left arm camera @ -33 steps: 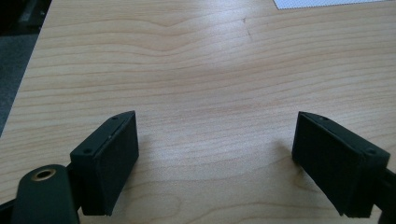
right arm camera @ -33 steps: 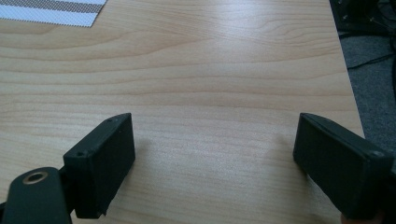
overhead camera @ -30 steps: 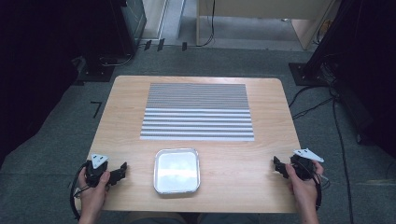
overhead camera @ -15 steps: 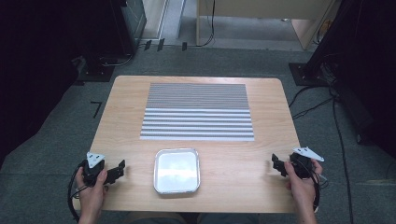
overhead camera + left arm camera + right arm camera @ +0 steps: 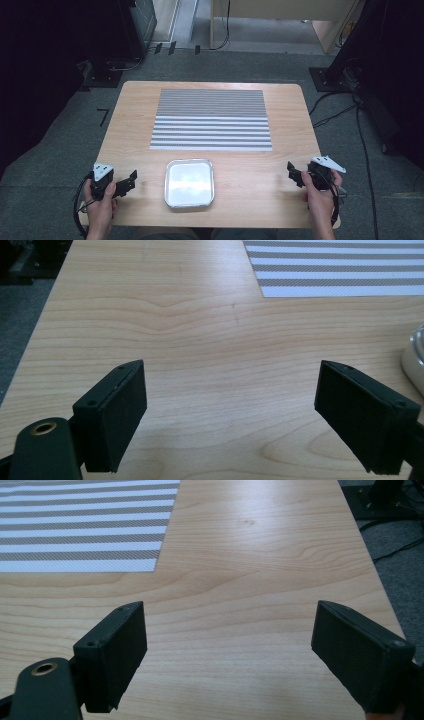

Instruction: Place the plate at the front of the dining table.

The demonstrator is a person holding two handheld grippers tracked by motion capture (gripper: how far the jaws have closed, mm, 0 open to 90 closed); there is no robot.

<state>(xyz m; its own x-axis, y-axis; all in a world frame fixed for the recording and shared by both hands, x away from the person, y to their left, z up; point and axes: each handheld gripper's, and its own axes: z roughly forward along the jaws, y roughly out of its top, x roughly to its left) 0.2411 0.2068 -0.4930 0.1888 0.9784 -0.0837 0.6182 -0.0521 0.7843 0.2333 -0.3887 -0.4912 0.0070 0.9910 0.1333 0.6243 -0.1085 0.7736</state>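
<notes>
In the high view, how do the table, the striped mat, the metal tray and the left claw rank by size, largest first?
1. table
2. striped mat
3. metal tray
4. left claw, clearly the smallest, with nothing between its open jaws.

Bare tabletop around central tray

A lab or test room is probably being shown: a wooden table is being ringed by grey carpet, trailing cables and dark equipment stands, dimly seen, far left and right.
</notes>
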